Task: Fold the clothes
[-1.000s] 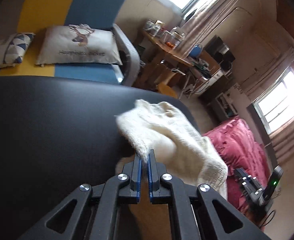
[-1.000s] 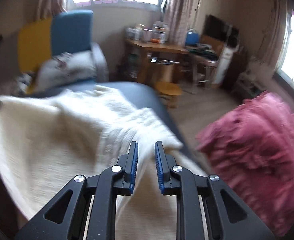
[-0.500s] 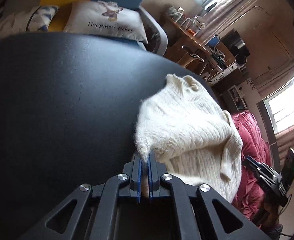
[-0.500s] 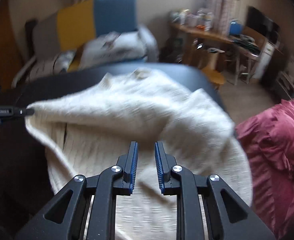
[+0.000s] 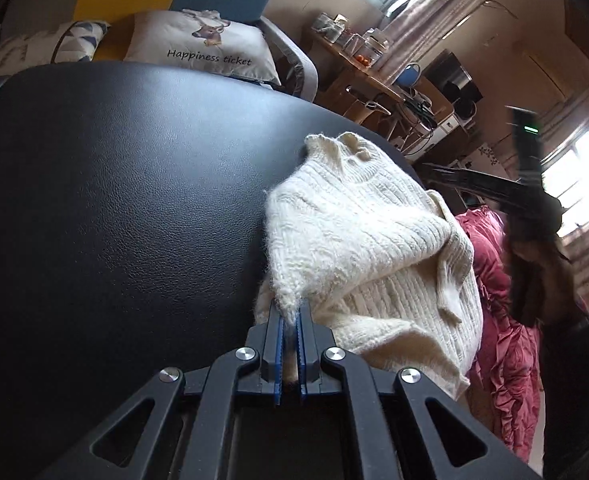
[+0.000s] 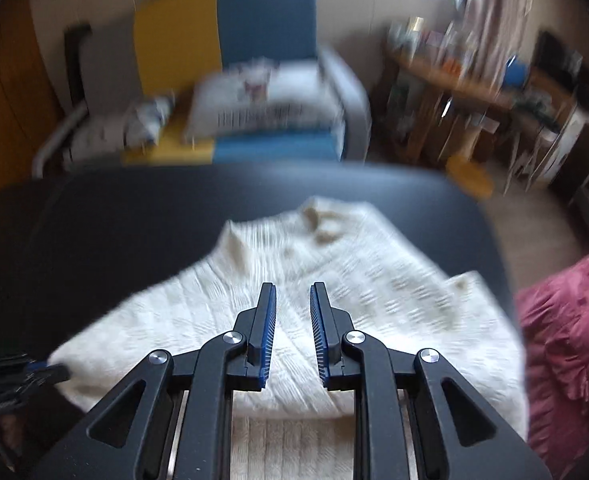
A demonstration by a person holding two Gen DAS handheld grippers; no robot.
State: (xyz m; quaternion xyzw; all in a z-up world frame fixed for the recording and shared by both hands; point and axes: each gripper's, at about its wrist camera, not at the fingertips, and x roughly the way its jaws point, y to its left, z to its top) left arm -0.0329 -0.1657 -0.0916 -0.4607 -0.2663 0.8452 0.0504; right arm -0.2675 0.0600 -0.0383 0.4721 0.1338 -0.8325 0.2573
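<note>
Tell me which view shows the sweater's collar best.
The left wrist view: the cream knit sweater is sharp there, its ribbed collar clear. The right wrist view shows the collar too, but motion-blurred.

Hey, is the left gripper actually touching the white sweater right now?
Touching. In the left wrist view the left gripper is closed on a pinched tuft of the white sweater, with the knit sandwiched between both blue pads.

A: Where is there room on the black table (image 5: 106,208)?

B: Its left and far parts lie bare. The cream knit sweater (image 5: 366,256) covers the near right.

A: And off the edges?

B: A cushioned sofa (image 6: 266,92) stands just beyond the far edge; a red quilt (image 6: 566,344) crowds the right side.
</note>
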